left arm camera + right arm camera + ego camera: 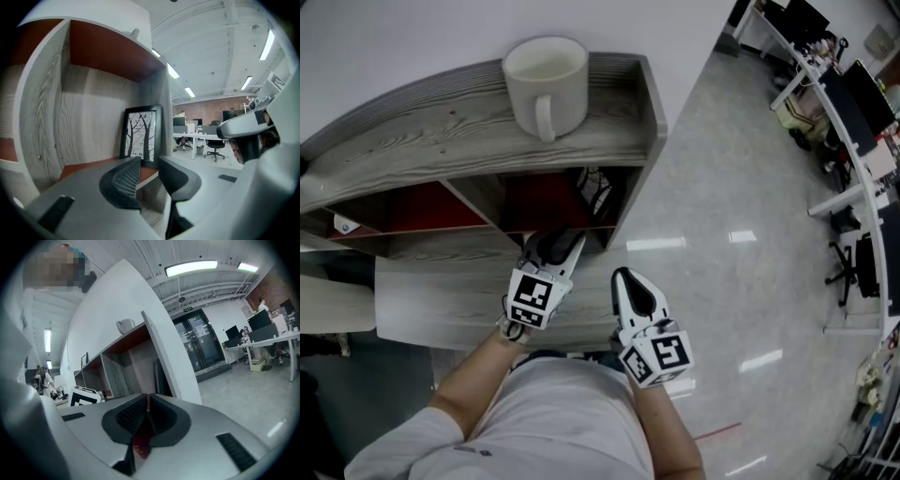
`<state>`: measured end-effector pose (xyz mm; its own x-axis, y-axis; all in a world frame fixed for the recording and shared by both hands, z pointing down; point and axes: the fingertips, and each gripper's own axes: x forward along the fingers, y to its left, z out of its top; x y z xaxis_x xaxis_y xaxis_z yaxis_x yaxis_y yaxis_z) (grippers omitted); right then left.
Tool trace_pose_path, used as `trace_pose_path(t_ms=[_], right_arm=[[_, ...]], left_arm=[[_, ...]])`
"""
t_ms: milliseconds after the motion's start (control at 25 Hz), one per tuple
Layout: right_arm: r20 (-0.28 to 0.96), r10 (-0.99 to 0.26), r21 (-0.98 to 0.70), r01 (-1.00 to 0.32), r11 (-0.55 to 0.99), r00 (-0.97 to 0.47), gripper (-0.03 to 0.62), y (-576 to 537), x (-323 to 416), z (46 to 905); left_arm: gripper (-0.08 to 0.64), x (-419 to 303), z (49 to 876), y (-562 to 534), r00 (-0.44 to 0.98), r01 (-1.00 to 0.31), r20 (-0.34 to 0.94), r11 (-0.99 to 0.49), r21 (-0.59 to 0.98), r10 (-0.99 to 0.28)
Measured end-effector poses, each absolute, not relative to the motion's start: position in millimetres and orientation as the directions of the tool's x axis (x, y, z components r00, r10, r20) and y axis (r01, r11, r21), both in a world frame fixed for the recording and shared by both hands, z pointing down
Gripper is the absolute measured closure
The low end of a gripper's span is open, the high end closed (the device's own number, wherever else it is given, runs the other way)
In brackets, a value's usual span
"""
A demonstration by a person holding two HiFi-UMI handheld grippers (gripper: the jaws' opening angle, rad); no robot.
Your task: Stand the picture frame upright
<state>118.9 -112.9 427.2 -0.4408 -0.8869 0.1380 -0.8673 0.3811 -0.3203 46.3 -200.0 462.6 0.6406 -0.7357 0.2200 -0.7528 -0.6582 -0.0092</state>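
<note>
Honestly, the picture frame (pixel 143 133) looks pretty much upright already. It's standing on its bottom edge on the red floor of the right-hand compartment of the shelf (pixel 441 131), tucked close to the side wall. I can't tell whether it's actually leaning on that wall or just standing beside it.

The left gripper (pixel 147 164) hovers just in front of that compartment with its jaws apart and nothing between them, a little short of the frame. The right gripper (pixel 146 399) is clenched on nothing and hangs off to the side, outside the shelf.

So my guess is we're at the "let go and check" part. If I were doing it, I'd keep the left jaws wide and leave along the same line they point, so neither pad clips the frame's near edge. I'd also watch the shelf lip below the jaws. Any bump could tip the frame flat again. The mug (pixel 546 80) on top is well out of the way.
</note>
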Motion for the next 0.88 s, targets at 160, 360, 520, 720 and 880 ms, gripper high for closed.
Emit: trace_pose_path(t_ms=[160,360,520,720,880], right_arm=[[0.129,-0.866,-0.32,-0.847,0.425,-0.483,0.561,-119.8,99.6,426.3],[0.116,-0.837,-0.301,-0.822,0.483,-0.535,0.561,-129.2,75.2,423.4],[0.108,-0.813,-0.281,-0.802,0.527,-0.572,0.561,-134.9,57.1,420.1],[0.101,-0.783,-0.271,-0.774,0.572,-0.614,0.561,-140.9,37.6,418.6],[0.097,-0.764,-0.267,-0.756,0.597,-0.638,0.561,-144.0,25.9,417.1]], left_arm=[[0.439,21.9,455.1,-193.4,0.63,-0.767,0.214,-0.642,0.019,-0.746],[0.459,-10.2,445.4,-179.7,0.613,-0.786,0.199,-0.616,0.058,-0.764],[0.474,-33.5,434.5,-168.2,0.596,-0.801,0.185,-0.595,0.066,-0.781],[0.486,-59.7,426.3,-159.9,0.557,-0.83,0.172,-0.551,0.084,-0.813],[0.499,-73.9,428.4,-154.9,0.531,-0.847,0.178,-0.524,0.089,-0.828]])
